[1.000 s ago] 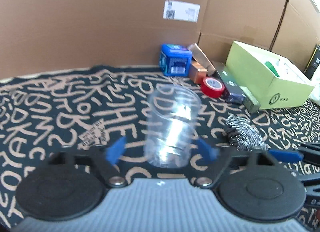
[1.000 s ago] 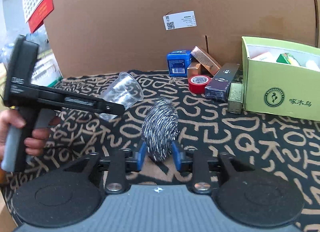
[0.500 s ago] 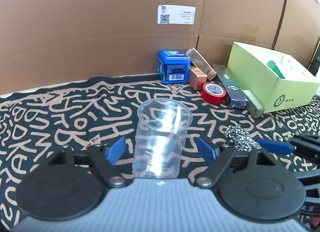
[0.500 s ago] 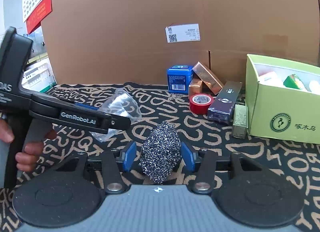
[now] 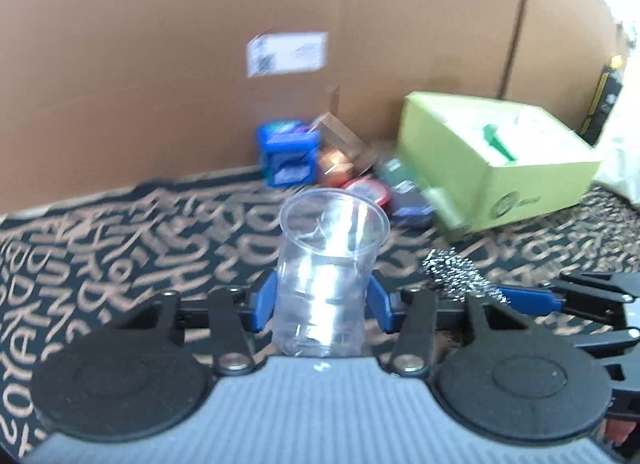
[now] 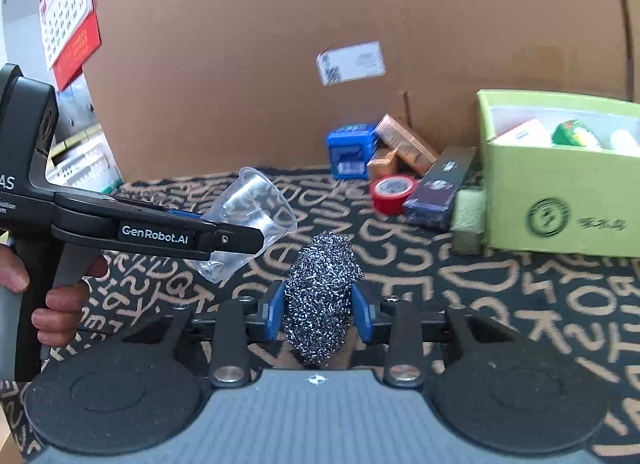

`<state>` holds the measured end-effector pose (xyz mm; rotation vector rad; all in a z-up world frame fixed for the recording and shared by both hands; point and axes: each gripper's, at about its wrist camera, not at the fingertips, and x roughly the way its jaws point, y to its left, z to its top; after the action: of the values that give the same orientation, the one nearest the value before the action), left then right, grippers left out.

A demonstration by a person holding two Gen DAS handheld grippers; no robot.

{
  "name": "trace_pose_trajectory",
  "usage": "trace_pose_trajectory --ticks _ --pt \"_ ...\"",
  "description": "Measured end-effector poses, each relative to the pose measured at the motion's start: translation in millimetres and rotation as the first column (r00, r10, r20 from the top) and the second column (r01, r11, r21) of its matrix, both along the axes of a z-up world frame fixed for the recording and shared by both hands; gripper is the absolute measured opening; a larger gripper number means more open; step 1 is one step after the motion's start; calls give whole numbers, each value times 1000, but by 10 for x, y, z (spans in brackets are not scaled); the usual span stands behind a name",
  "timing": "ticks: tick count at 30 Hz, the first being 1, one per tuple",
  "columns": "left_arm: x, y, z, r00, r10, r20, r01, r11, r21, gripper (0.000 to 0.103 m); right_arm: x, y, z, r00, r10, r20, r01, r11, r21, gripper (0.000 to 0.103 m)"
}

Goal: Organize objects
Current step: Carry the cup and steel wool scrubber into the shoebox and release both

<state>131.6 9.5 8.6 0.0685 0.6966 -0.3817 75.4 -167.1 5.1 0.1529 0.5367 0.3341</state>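
A clear plastic cup (image 5: 332, 232) stands between the blue pads of my left gripper (image 5: 322, 302). Its jaws are closing and both pads press on the cup's sides. From the right wrist view the cup (image 6: 256, 200) hangs tilted above the cloth in the left gripper (image 6: 240, 230), with a person's hand on its handle. A ball of steel wool (image 6: 320, 284) sits between the pads of my right gripper (image 6: 319, 314), whose jaws are closing and touch it on both sides. The left wrist view shows the steel wool (image 5: 452, 268) to the right of the cup.
A green open box (image 6: 560, 200) with several items stands at the right. By the cardboard wall (image 6: 280, 64) lie a blue box (image 6: 350, 152), copper boxes (image 6: 404, 142), red tape (image 6: 392, 192) and a dark long box (image 6: 440, 188). A black lettered cloth (image 6: 500, 284) covers the table.
The left jaws have come in from wide apart onto the cup, and the cup has risen off the cloth. The right jaws widened briefly, then closed back onto the steel wool.
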Motion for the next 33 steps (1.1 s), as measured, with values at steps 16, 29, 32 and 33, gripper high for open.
trace_pose_trajectory --ticks 16,29,32,33 --pt "393 -1783 775 969 -232 90 240 967 -85 49 -177 -1297 668 901 -354 253 380 923 -60 40" --pt "1080 -2974 449 971 -238 -36 230 962 -149 51 535 -1933 428 856 -426 294 507 803 -314 40" --pt "1176 -3080 308 971 -236 -30 231 965 -122 63 650 -2010 338 869 -415 269 487 810 -326 43" --pt "1194 -3088 271 971 -237 -25 232 965 -119 79 683 -2024 305 876 -406 259 475 816 -329 46"
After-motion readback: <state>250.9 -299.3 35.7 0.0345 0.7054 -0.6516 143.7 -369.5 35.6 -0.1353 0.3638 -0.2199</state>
